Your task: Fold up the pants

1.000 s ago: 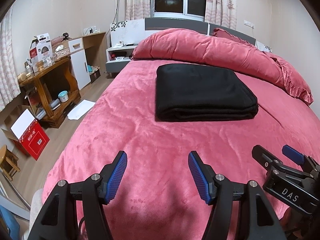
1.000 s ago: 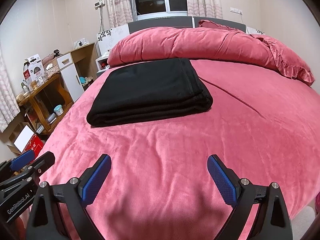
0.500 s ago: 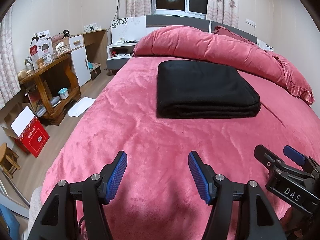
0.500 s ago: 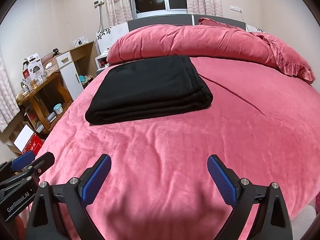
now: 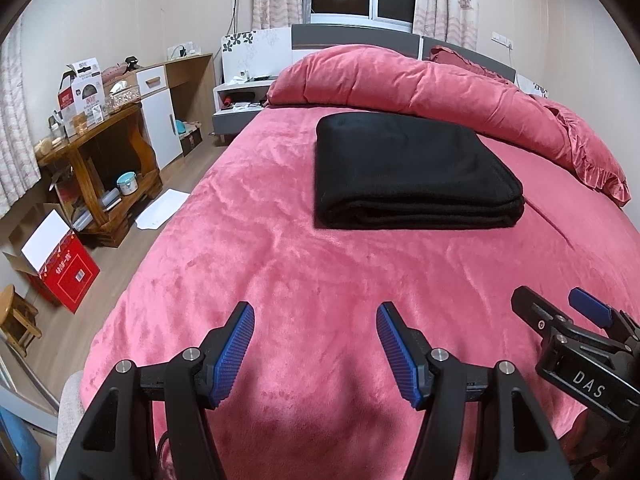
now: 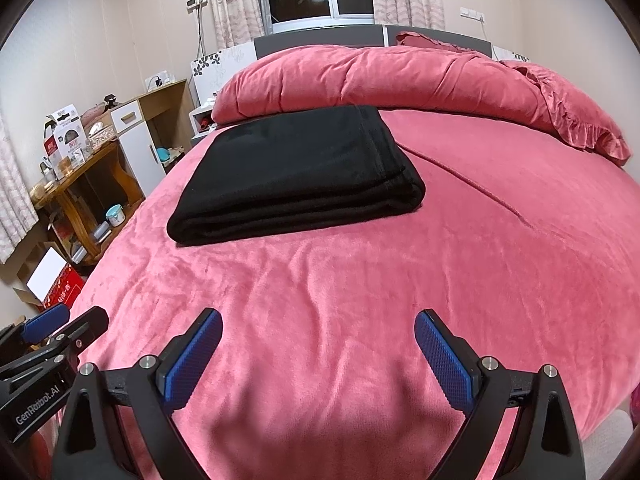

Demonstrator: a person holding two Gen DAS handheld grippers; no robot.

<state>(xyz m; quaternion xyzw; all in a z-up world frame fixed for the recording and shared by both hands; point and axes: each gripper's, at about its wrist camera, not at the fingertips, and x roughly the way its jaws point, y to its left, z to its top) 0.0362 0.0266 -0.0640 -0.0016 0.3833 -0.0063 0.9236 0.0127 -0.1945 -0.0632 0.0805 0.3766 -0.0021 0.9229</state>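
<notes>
Lying folded into a thick, neat rectangle of several layers, the black fleece pants point(image 5: 412, 172) sit on the pink plush bedspread point(image 5: 320, 272) towards the head of the bed, just in front of the rolled pink duvet point(image 5: 420, 84), with their stacked fold edge facing the cameras. Over the last second little has changed: the bundle keeps its shape and place on the bed, and only the view creeps slightly, the pants drifting a touch lower in both wrist views, which suggests the person is tipping or easing both tools a little without reaching for anything. The left gripper point(image 5: 316, 354) hangs over bare bedspread near the foot of the bed, well apart from the pants, its blue ribbed fingers point(image 5: 234, 354) spread with nothing between them. The right gripper point(image 6: 318, 360) hangs alongside it, its blue fingers point(image 6: 444, 364) spread wider still and likewise empty. With both tools held back and unloaded and the cloth squared and settled, the folding looks finished; what remains, if anything, is a final tidy or simply pulling away.
</notes>
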